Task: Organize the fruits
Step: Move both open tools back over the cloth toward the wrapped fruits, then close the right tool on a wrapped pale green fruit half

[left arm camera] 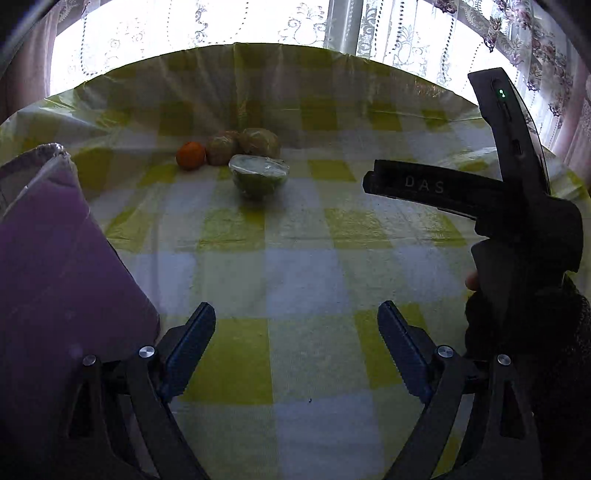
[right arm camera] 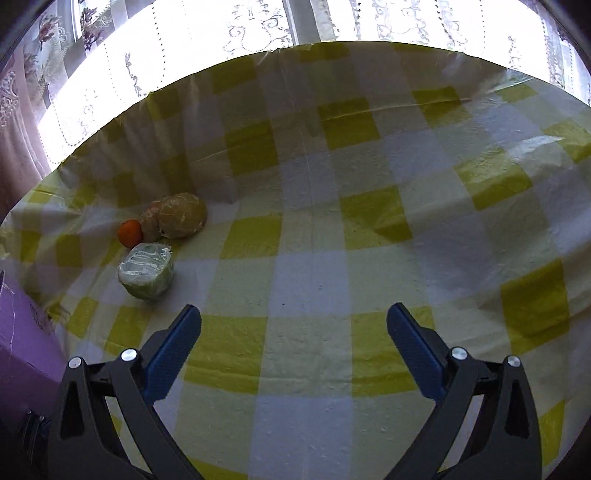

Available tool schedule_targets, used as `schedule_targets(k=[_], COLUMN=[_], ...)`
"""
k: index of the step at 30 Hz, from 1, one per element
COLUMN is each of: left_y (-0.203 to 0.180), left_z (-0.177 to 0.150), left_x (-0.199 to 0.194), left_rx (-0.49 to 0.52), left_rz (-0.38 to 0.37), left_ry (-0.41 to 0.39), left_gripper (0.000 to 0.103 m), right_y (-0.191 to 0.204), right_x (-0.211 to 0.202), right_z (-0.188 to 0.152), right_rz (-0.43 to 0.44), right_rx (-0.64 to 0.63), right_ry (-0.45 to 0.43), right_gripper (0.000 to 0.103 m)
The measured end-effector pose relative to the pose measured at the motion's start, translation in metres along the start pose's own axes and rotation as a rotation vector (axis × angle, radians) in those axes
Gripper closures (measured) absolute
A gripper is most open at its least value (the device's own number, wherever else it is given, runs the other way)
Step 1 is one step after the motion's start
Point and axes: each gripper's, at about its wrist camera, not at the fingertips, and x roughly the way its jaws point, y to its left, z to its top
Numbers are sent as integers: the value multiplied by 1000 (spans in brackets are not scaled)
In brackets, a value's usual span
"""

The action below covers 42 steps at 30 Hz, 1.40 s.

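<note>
A small orange fruit, two wrapped yellow-brown round fruits and a wrapped green half fruit lie together on the far part of the table. My left gripper is open and empty, well short of them. My right gripper is open and empty, with the fruits ahead to its left. The right gripper's black body shows in the left wrist view, held by a gloved hand.
A purple box stands at the left, close to the left gripper. The table has a yellow and white checked cloth. Lace curtains and a bright window lie behind the far edge.
</note>
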Motion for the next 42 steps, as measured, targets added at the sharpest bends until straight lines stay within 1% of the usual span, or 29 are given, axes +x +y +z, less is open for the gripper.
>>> schedule_targets(k=[2, 6, 11, 14, 18, 21, 23, 27, 28, 31, 32, 33, 34, 35, 38, 42], left_y=[3, -2, 0, 0, 1, 3, 3, 4, 5, 5, 4, 4, 4, 4, 2, 2], left_z=[0, -1, -2, -3, -2, -1, -1, -1, 0, 0, 0, 0, 1, 1, 2, 3], left_x=[5, 11, 9, 9, 10, 10, 9, 9, 10, 10, 10, 10, 11, 11, 11, 12], left_rx=[-21, -3, -6, -9, -8, -10, -16, -19, -19, -20, -19, -18, -18, -17, -15, -7], left_rz=[-9, 41, 34, 26, 18, 15, 11, 5, 4, 3, 3, 3, 3, 4, 6, 8], left_ry=[34, 75, 69, 67, 67, 64, 61, 60, 60, 61, 62, 62, 63, 64, 66, 75], left_gripper=[16, 16, 16, 16, 16, 16, 16, 16, 16, 16, 16, 16, 16, 16, 16, 16], right_y=[11, 33, 59, 75, 93, 100, 110, 134, 140, 154, 156, 155, 150, 144, 116, 54], right_x=[11, 30, 51, 63, 75, 76, 80, 95, 99, 103, 103, 101, 98, 95, 81, 50], right_z=[6, 15, 31, 41, 44, 38, 37, 39, 39, 40, 41, 41, 43, 43, 37, 27], right_rz=[39, 104, 127, 157, 170, 252, 243, 267, 265, 252, 239, 248, 241, 246, 213, 156], right_rx=[-42, -156, -287, -338, -392, -410, -451, -495, -514, -561, -573, -571, -557, -533, -479, -320], right_ry=[30, 78, 90, 81, 130, 162, 173, 214, 225, 215, 208, 196, 183, 191, 174, 137], right_gripper=[2, 2, 2, 2, 2, 2, 2, 2, 4, 10, 15, 21, 42, 44, 44, 44])
